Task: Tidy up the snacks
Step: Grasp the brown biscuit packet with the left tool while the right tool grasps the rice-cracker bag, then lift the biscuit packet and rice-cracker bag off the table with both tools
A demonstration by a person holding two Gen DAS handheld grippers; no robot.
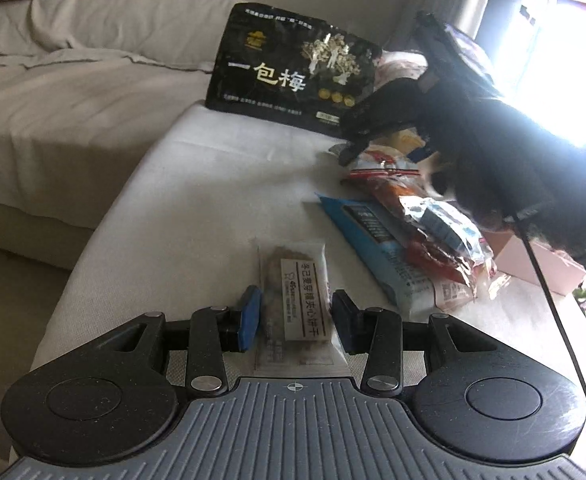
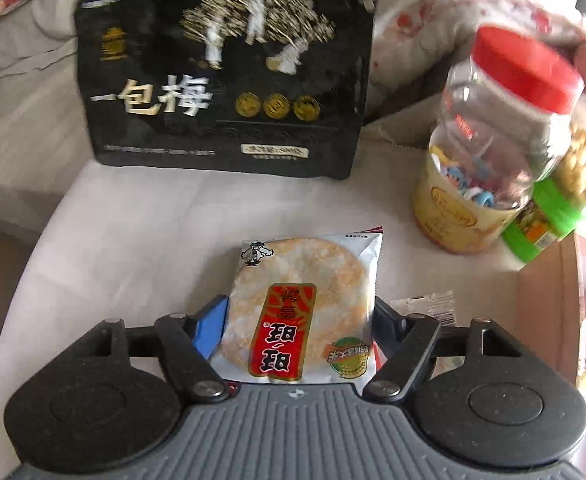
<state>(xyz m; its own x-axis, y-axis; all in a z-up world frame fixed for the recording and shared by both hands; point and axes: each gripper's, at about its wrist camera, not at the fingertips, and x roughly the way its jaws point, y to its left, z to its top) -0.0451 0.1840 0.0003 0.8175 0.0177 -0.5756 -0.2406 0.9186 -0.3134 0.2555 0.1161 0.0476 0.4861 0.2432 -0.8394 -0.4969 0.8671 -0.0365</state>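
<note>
Our right gripper [image 2: 299, 320] pinches the rice cracker [image 2: 299, 308], long axis pointing away toward the black bag [image 2: 225, 76]. Our left gripper [image 1: 296, 316] pinches the biscuit pack [image 1: 295, 300] lengthwise over the white surface [image 1: 197, 208]; the snack pile [image 1: 413, 232] lies just right.

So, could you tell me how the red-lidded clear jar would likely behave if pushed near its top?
The jar looks tall, so it may tip. Its contents fill only the bottom, so it is probably light. Its round body would probably roll once down.
</note>
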